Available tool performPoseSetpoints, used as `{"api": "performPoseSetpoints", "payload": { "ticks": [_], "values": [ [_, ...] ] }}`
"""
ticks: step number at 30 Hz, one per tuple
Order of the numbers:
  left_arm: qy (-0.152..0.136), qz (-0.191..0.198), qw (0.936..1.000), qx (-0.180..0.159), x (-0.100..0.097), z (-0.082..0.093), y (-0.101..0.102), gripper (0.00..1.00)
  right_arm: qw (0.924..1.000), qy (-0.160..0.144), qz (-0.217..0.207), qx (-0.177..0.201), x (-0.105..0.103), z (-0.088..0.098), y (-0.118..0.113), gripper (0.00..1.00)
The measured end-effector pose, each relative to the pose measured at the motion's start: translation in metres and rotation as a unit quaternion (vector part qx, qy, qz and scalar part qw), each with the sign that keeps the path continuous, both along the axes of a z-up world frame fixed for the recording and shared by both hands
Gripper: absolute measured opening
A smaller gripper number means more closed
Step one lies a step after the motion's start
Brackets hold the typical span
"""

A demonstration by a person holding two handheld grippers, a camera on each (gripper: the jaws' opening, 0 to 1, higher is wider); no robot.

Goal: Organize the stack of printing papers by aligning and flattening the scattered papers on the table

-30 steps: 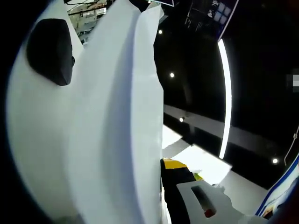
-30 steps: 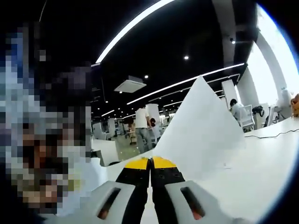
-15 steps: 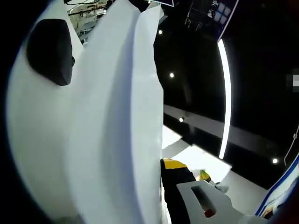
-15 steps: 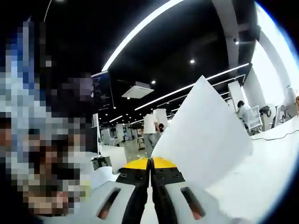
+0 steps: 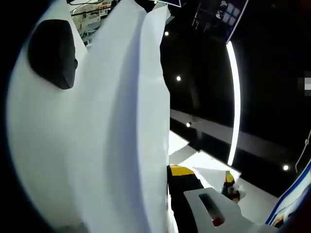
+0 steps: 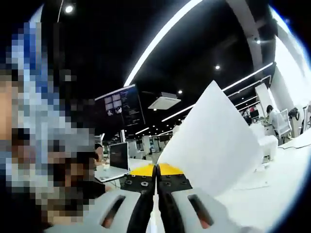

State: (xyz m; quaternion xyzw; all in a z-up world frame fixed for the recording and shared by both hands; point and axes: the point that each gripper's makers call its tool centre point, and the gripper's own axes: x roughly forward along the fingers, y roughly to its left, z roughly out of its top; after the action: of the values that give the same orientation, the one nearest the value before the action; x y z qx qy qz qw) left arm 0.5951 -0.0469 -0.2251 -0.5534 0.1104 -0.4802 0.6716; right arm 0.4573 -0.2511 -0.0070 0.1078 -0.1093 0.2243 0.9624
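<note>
A sheaf of papers [image 5: 112, 136] is held aloft, off the worktop, gripped edge-on by the left gripper [image 5: 170, 194]; one sheet [image 6: 209, 145], pinched by the closed right gripper [image 6: 156, 174], rises rightward.

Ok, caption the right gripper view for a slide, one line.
Right gripper, jaws shut on a white paper sheet, holds it raised against the dark office ceiling.

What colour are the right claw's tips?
Yellow, on black jaws, closed on the white paper; the right gripper view shows the right claw best.
</note>
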Motion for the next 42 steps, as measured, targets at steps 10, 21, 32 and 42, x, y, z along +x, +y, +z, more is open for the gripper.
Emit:
{"api": "performPoseSetpoints", "payload": {
  "ticks": [10,21,32,42],
  "values": [
    [0.000,0.001,1.0000,0.000,0.001,0.000,0.000,0.06,0.9974,-0.006,0.062,-0.036,-0.014,0.008,0.032,0.00],
    [0.000,0.001,1.0000,0.001,0.002,0.000,0.001,0.06,0.9904,-0.009,0.125,-0.059,-0.029,0.008,0.059,0.00],
    [0.001,0.000,1.0000,0.002,0.002,-0.001,0.000,0.06,0.9733,-0.018,0.210,-0.090,-0.050,0.005,0.091,0.00],
    [0.001,0.000,1.0000,0.001,0.000,0.000,0.000,0.06,0.9602,-0.004,0.264,-0.092,-0.062,-0.007,0.101,0.00]
  ]
}}
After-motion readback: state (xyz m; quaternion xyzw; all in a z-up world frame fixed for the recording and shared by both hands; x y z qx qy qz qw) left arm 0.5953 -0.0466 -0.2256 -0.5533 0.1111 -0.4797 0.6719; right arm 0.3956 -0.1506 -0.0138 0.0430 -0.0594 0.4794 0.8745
